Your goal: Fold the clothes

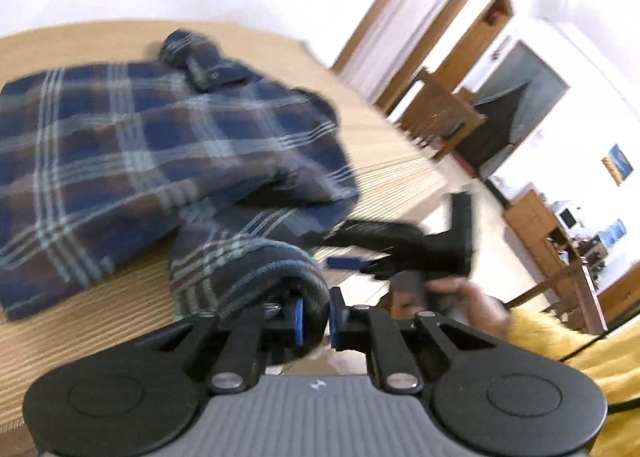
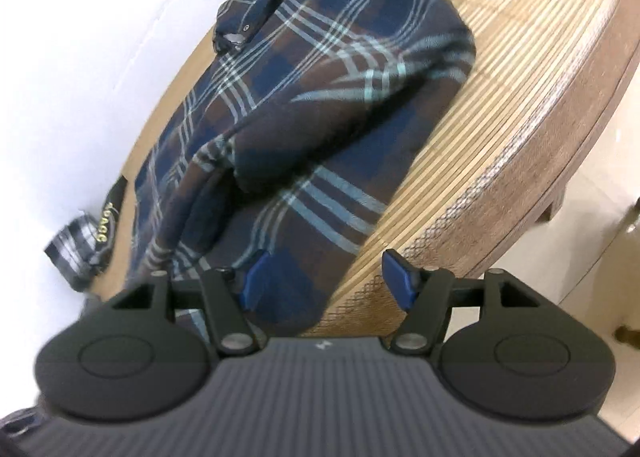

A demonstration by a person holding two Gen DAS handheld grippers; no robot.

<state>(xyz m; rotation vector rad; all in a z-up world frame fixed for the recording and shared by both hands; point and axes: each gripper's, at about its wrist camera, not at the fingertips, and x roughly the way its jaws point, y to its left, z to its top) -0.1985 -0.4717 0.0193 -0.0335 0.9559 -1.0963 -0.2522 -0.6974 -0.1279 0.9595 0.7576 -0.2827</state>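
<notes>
A blue and brown plaid shirt (image 1: 132,145) lies partly folded on a wooden slatted table (image 1: 392,145). My left gripper (image 1: 316,319) is shut on a bunched edge of that plaid shirt, lifting it off the table near the front edge. In the same view my right gripper (image 1: 352,253) shows beyond it, held by a hand (image 1: 468,305). In the right wrist view the plaid shirt (image 2: 304,105) fills the middle, and my right gripper (image 2: 324,281) stands open just above its near hem, with one blue pad (image 2: 254,277) over the cloth.
The table's rounded edge (image 2: 532,161) runs along the right, with light floor (image 2: 592,257) below. A white wall stands behind the table. A wooden chair (image 1: 436,117), wooden doors and a desk (image 1: 548,233) fill the room beyond. A yellow sleeve (image 1: 560,341) is at lower right.
</notes>
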